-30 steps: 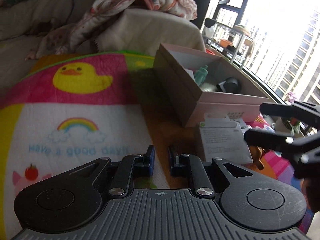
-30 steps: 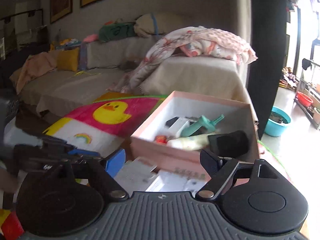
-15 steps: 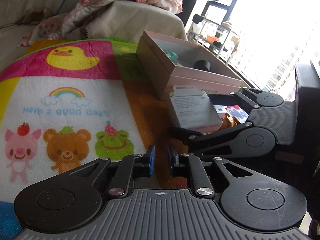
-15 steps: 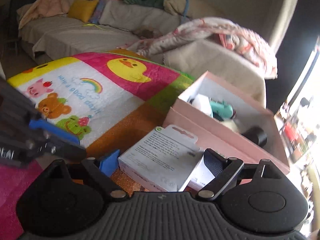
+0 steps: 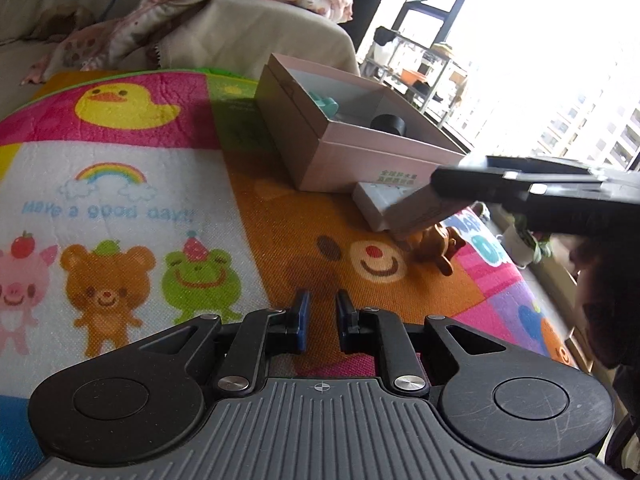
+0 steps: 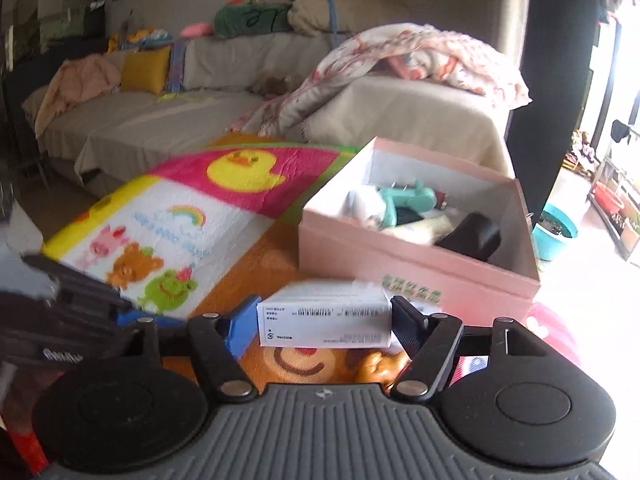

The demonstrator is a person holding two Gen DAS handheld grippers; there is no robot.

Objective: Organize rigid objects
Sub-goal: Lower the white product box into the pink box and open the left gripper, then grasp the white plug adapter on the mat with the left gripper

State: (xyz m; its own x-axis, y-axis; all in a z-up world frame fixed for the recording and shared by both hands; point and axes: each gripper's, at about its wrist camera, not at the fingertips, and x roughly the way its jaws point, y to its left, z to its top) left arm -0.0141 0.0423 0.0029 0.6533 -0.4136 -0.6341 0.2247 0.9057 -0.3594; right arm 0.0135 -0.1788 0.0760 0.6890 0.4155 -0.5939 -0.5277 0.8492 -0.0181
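A small white box (image 6: 324, 322) sits between the fingers of my right gripper (image 6: 324, 312), whose jaws are closing with both pads against the box's ends. In the left wrist view this box (image 5: 420, 212) hangs tilted just above the play mat, in front of the open pink box (image 6: 400, 268). That pink box (image 5: 360, 160) holds a teal item (image 6: 408, 200), a black cylinder (image 6: 476, 236) and other small things. My left gripper (image 5: 322, 304) hovers low over the mat, shut with nothing in it.
A second white box (image 5: 372, 200) lies on the mat against the pink box. A small brown toy bear (image 5: 436, 244) lies beside it. A sofa (image 6: 168, 120) with a blanket stands behind the mat. A teal basin (image 6: 558, 236) stands far right.
My right gripper has swung back toward the pink box and closed its jaws on the white box, which now tilts up off the mat. My left gripper has drawn back a little.
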